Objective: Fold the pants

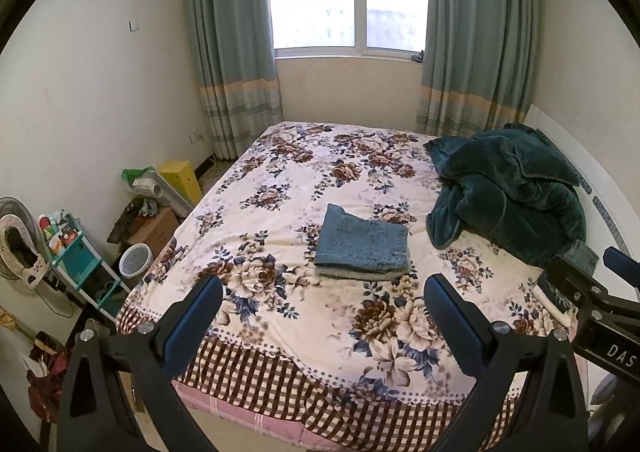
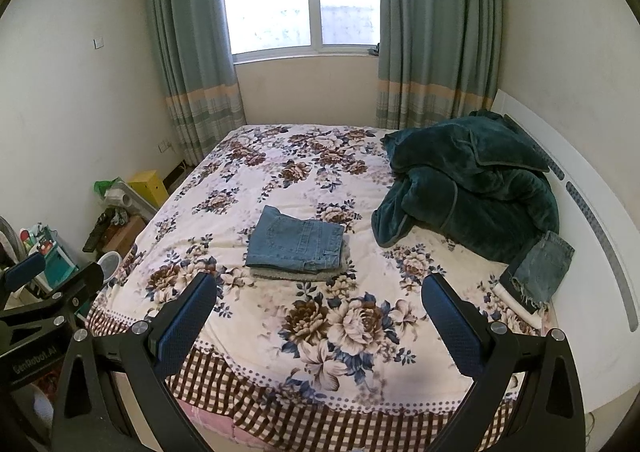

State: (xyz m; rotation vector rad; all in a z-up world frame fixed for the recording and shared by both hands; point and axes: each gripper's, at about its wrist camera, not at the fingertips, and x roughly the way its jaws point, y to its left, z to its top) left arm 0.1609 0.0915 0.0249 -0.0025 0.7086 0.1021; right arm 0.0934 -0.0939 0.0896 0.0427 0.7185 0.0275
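Folded blue denim pants (image 1: 362, 242) (image 2: 297, 243) lie flat in the middle of the floral bed, on top of a folded grey garment (image 1: 360, 274) (image 2: 296, 275). My left gripper (image 1: 324, 304) is open and empty, held back over the bed's near edge, well short of the pants. My right gripper (image 2: 320, 302) is open and empty at the same distance. The right gripper's body also shows at the right edge of the left wrist view (image 1: 592, 292). The left gripper's body shows at the left edge of the right wrist view (image 2: 52, 292).
A rumpled dark green blanket (image 1: 508, 192) (image 2: 468, 188) lies on the bed's right side by the white headboard (image 2: 592, 252). A small denim piece (image 2: 544, 268) rests against the headboard. Boxes, a bin and a shelf (image 1: 84, 260) crowd the floor to the left.
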